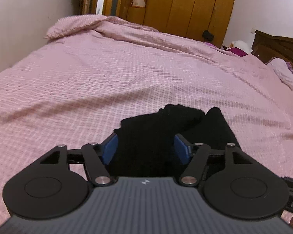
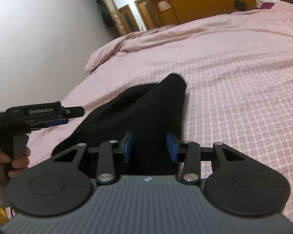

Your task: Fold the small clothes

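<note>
Two grippers work one limp black knit garment on the pink checked bedspread: our right gripper clamps it as anchor; our left gripper straddles it, fingers apart.

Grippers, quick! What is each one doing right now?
Left gripper: open, with the black garment between its pads but not squeezed.
Right gripper: closed, holding the black garment.

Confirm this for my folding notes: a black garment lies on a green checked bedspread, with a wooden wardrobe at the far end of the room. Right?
Not quite. The bedspread is pink, not green, as the left wrist view shows. The rest holds: the black garment lies on it, and a wooden wardrobe stands at the far end.
</note>
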Demonstrator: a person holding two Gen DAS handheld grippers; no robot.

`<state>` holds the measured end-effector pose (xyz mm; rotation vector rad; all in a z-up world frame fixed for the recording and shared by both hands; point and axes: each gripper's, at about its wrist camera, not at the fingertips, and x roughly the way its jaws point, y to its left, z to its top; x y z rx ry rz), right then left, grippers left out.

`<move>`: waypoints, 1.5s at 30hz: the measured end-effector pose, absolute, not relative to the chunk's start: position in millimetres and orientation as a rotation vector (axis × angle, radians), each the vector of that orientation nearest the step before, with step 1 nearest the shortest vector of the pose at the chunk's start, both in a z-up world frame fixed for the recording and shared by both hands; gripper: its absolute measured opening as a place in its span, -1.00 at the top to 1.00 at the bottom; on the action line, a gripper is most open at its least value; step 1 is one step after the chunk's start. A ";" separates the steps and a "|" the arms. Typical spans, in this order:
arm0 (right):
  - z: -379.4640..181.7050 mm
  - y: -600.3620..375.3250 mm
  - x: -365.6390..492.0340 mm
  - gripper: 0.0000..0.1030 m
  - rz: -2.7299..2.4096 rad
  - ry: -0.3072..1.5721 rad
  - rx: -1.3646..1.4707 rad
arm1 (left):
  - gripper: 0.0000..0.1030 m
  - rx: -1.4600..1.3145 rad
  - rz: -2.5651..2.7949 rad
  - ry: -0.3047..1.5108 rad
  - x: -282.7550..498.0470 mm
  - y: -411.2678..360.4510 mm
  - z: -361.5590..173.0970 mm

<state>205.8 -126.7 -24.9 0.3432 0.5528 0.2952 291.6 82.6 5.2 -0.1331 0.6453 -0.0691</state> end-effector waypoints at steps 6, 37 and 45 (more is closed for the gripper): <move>-32.7 -139.7 216.3 -0.02 0.246 0.545 0.382 | -0.38 -0.262 -0.046 0.739 350.0 84.6 -26.2; -52.8 -138.0 246.8 -0.48 0.270 0.534 0.466 | -0.53 -0.214 0.035 0.682 307.2 104.2 -19.5; -55.0 -141.3 249.2 -0.48 0.333 0.613 0.509 | -0.64 -0.239 -0.041 0.781 288.1 99.1 -34.9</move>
